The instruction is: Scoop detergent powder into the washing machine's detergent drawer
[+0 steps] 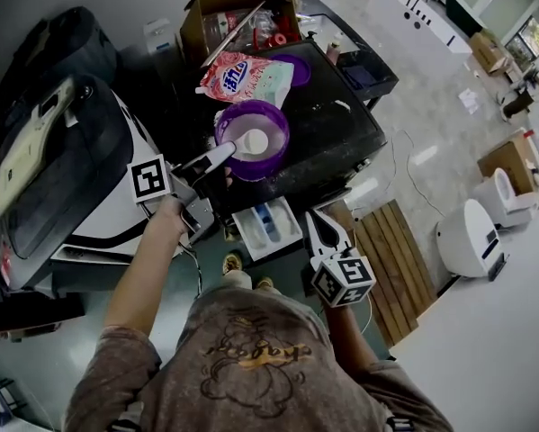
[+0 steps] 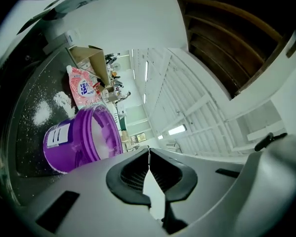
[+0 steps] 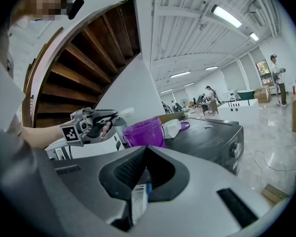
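**Holding a scoop over the powder tub, drawer open below**

Left gripper [image 1: 208, 164]: jaws closed on the handle of a white scoop [image 1: 253, 141]. The bare left forearm reaches forward and up from the lower left of the head view. The hand is wrapped round the gripper body beside the marker cube. The scoop's bowl sits inside the mouth of the purple tub [image 1: 275, 120], over white powder.

Right gripper [image 1: 311, 215]: jaws together at the tips, with nothing between them. The right arm is bent and kept close to the torso. The gripper is low, with its jaws pointing forward just right of the drawer.

Detergent drawer [image 1: 267, 227]: white with a blue insert. It is pulled out from the front of the washing machine [image 1: 345, 124], below the tub and between the two grippers.

Purple tub: upright on the machine's black top near the front edge.

Detergent bag [image 1: 247, 78]: pink and white, lying behind the tub.

Purple lid [image 1: 299, 68]: beside the bag.

Cardboard box [image 1: 197, 21]: open, at the back.
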